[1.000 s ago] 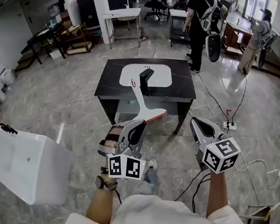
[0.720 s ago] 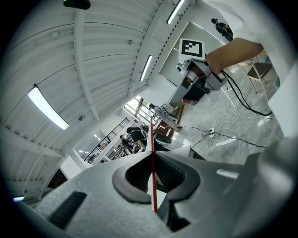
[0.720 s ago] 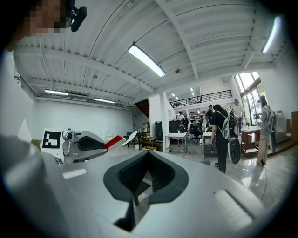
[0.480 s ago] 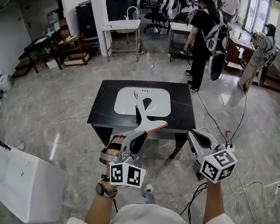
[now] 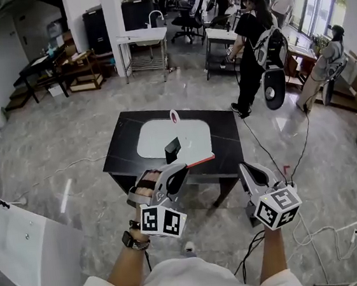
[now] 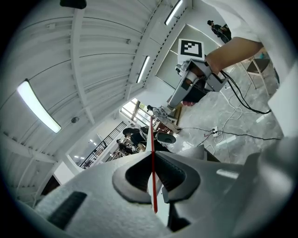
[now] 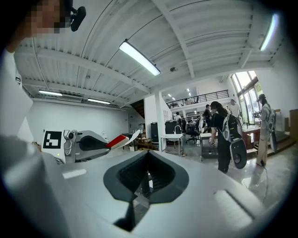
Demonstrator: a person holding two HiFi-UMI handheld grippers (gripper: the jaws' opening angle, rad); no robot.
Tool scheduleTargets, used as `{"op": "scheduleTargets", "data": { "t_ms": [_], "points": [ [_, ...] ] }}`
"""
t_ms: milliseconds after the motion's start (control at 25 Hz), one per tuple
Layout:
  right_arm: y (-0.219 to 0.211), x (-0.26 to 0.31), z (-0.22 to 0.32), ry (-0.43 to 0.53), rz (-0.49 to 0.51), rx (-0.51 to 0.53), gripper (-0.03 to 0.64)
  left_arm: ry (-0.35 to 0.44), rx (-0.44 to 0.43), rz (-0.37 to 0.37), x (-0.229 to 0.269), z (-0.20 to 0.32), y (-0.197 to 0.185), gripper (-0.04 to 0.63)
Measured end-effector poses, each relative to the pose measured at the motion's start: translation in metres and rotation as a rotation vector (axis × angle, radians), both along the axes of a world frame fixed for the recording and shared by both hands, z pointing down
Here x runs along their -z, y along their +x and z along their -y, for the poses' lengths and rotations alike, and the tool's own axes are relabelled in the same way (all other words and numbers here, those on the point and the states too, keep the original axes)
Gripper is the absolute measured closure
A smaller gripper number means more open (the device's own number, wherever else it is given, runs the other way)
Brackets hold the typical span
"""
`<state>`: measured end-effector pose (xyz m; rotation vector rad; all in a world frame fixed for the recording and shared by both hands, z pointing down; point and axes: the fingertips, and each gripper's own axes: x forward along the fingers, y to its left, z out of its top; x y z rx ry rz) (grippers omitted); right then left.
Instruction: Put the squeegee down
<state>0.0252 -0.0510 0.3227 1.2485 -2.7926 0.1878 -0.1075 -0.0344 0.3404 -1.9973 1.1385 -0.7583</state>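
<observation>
Left gripper view: hand-held gripper (image 6: 154,185) tight on squeegee (image 6: 152,135).

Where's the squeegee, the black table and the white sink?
squeegee (image 5: 198,162): head view, on its red blade edge.
black table (image 5: 227,133): head view, on the bare top at the right side.
white sink (image 5: 152,139): head view, on the basin's left part.

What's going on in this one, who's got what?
A person holds a gripper in each hand, facing a black table with a white sink set into it. The left gripper is shut on a white squeegee with a red blade, held in the air near the table's front edge and not yet put down. The right gripper is shut and empty.
</observation>
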Motion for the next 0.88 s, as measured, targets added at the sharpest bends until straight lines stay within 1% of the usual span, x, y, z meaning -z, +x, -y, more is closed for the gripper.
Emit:
{"op": "scheduleTargets", "data": {
  "t_ms": [240, 480, 760, 880],
  "points": [
    [-0.004, -0.001, 0.030, -0.023, -0.026, -0.003, 0.611, 0.009, 0.005, -0.006, 0.004, 0.031, -0.007, 0.572],
    [-0.015, 0.000, 0.055, -0.025, -0.026, 0.039, 0.611, 0.010, 0.003, -0.012, 0.003, 0.063, -0.011, 0.572],
    [-0.009, -0.017, 0.078, -0.064, -0.023, 0.008, 0.611, -0.026, -0.014, -0.014, -0.012, 0.089, -0.006, 0.572],
    [0.000, -0.025, 0.090, -0.065, -0.022, -0.026, 0.611, -0.046, -0.019, -0.013, -0.020, 0.100, -0.002, 0.572]
  ]
}}
